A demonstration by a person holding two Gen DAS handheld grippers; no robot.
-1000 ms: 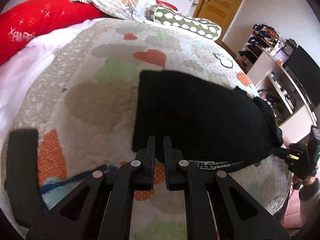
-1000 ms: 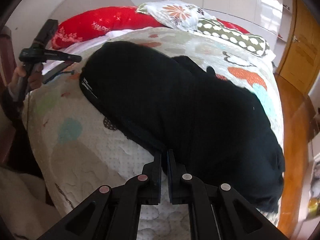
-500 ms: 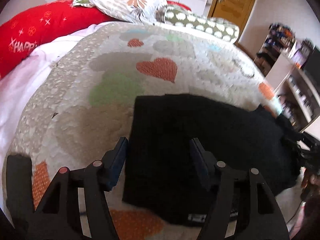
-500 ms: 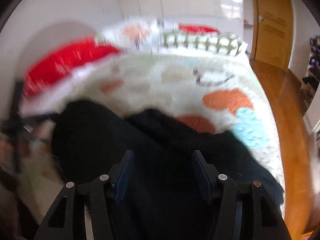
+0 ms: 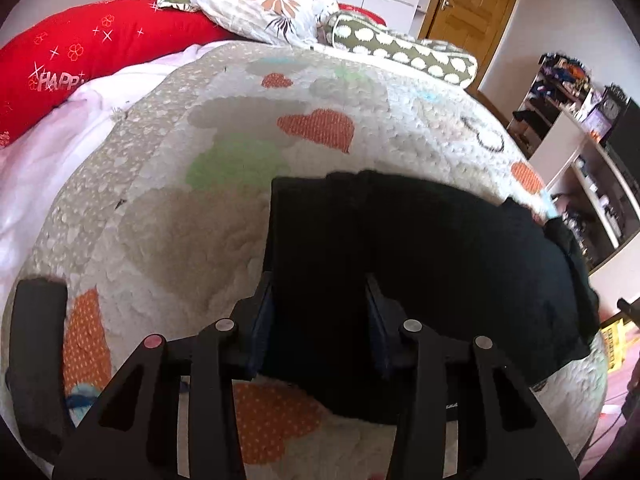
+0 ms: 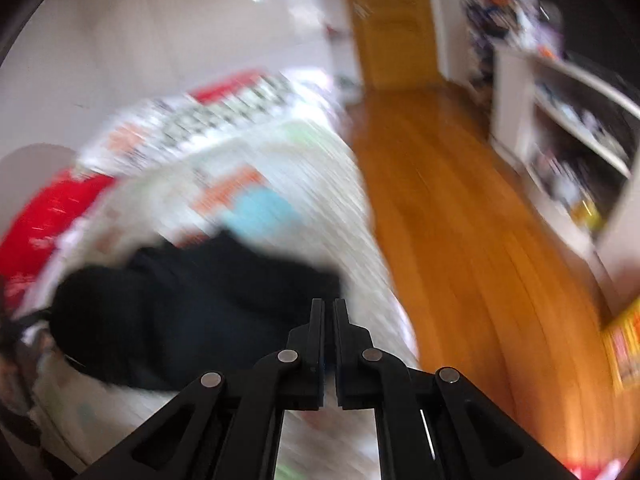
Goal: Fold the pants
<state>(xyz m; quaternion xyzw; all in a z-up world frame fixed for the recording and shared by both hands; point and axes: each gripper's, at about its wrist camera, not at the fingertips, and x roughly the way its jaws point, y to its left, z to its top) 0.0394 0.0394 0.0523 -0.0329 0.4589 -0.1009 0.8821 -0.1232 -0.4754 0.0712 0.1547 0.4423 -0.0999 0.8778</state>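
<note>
Here the black pants (image 5: pixel 420 272) lie lengthwise toward the frame's right on the quilt (image 5: pixel 168 216); the left gripper (image 5: pixel 320 312), closing, straddles their near end, while the right gripper (image 6: pixel 329 322) is clenched empty.

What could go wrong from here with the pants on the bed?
The pants lie close to the quilt's rounded edge, one end drooping over it, so a tug could slide them off. The left gripper, jaws just closing, straddles one folded corner and may pinch a single layer. The right gripper is shut, off the cloth.
</note>
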